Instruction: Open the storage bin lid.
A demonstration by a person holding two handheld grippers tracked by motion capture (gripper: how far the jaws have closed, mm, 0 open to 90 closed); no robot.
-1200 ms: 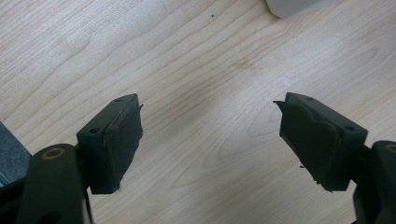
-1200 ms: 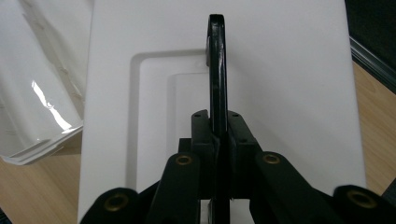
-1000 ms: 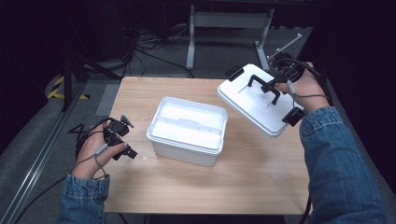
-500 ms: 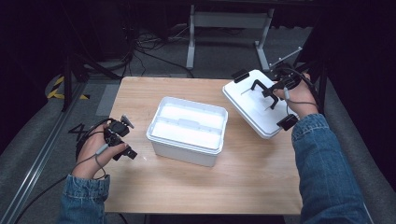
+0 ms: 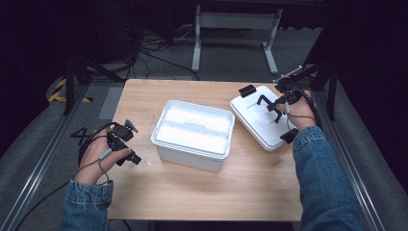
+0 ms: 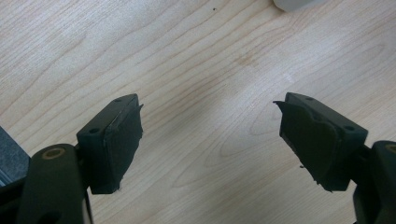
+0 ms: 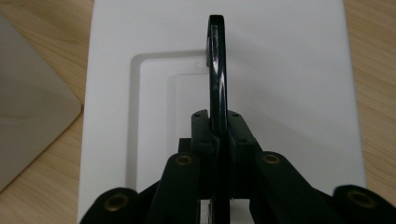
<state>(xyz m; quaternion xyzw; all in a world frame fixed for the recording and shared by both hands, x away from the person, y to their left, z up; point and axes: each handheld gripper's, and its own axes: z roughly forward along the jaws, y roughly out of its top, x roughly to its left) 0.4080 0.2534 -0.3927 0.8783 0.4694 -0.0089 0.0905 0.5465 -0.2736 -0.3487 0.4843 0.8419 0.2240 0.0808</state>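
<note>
Progress: lid (image 5: 262,117) is off the white box (image 5: 193,134) and nearly set down on the table (image 5: 250,178), right of the box; letting go of it is left.
Right gripper (image 5: 274,103): jaws clamped on the lid's black handle (image 7: 217,65).
Left gripper (image 5: 122,139): jaws apart over bare wood, left of the box.
Change: lid has come down from a raised tilt a second ago; left hand has kept its place.

Right claw (image 5: 275,107) lowered white lid (image 5: 262,122) onto table (image 5: 260,187)
</note>
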